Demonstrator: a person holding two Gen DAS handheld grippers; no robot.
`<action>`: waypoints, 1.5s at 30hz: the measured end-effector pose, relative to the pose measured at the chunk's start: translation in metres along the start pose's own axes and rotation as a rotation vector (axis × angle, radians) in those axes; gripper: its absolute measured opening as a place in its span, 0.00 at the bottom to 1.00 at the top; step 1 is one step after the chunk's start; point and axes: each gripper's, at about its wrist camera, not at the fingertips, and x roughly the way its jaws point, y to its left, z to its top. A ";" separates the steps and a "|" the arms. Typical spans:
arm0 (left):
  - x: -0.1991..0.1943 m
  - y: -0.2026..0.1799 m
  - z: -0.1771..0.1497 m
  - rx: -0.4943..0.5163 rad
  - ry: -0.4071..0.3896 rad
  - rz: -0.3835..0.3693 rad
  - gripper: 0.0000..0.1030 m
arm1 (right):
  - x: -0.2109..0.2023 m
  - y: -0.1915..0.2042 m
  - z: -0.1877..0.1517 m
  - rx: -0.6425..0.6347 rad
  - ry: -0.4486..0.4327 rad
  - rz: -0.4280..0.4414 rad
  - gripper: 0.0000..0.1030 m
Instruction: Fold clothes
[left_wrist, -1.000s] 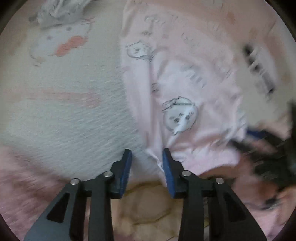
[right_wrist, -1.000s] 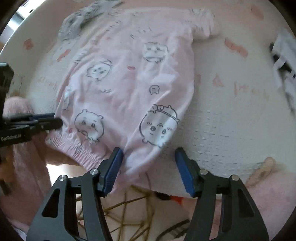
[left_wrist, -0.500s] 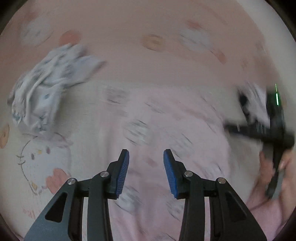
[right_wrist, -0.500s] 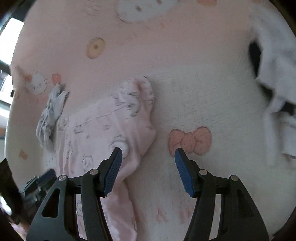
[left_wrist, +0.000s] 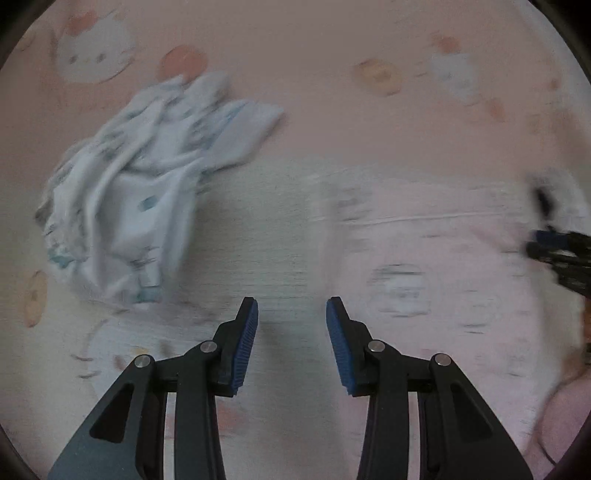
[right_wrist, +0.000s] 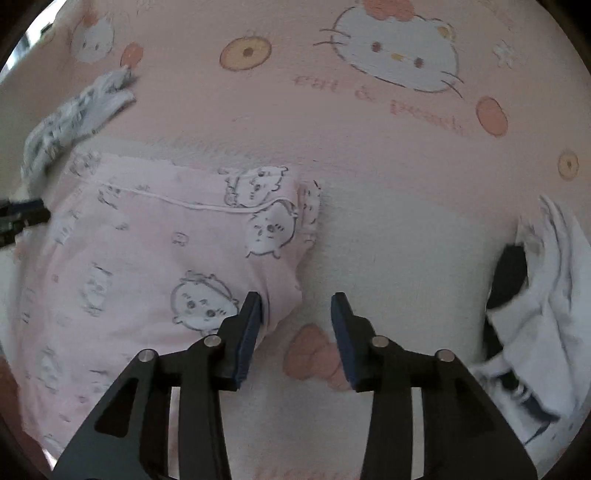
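Big cartoon-cat bedsheet (right_wrist: 388, 155) covers the bed. The pink printed garment (right_wrist: 147, 258) lies spread flat, at 9 o'clock from the right gripper (right_wrist: 295, 325), probably laid out for folding. A crumpled white garment (left_wrist: 140, 192) sits at 10 o'clock from the left gripper (left_wrist: 291, 332). Both jaws gape wide, holding nothing. No containers anywhere.

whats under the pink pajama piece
The pink pajama piece lies flat on the cartoon-cat bedsheet, which shows all around it. Whatever else may sit beneath the fabric is covered.
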 end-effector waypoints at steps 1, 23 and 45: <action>-0.003 -0.011 -0.002 0.029 -0.010 -0.044 0.39 | -0.013 0.002 -0.003 0.025 -0.047 -0.016 0.45; -0.026 -0.123 -0.140 0.391 0.170 -0.051 0.61 | -0.052 0.112 -0.138 -0.024 0.076 0.012 0.56; -0.062 -0.066 -0.190 -0.018 0.150 0.075 0.70 | -0.089 0.106 -0.198 0.224 0.125 -0.008 0.69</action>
